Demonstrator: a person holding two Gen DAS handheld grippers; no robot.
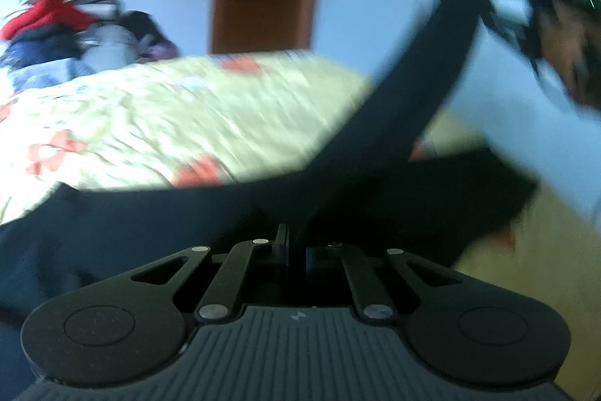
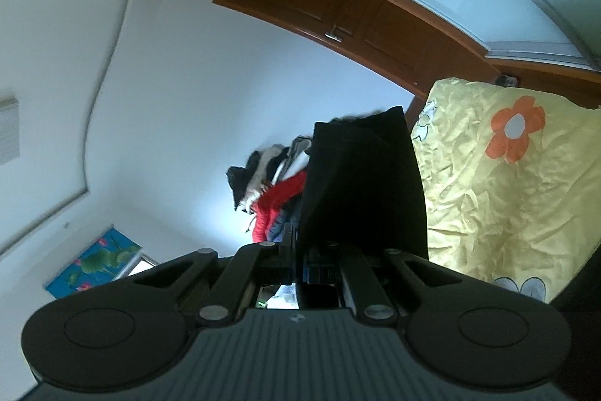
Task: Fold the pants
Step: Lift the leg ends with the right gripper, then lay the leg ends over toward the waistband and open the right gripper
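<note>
Pants (image 1: 394, 108) of plain black cloth hang in the air above the bed (image 1: 188, 123), stretched in a smooth band between both tools, with a slack dark fold drooping onto the yellow flowered bedspread (image 2: 488, 198). Left hand-held gripper (image 1: 291, 243) is clenched on the fabric at its near end. Right hand-held gripper (image 2: 300, 250) is clamped on the other end, where the cloth stands up as a flat, unwrinkled panel. Heaped clothes (image 1: 56, 21) lie beyond, blurred.

Black pants (image 1: 432, 198) lie partly on the flowered yellow bed (image 1: 188, 123).
</note>
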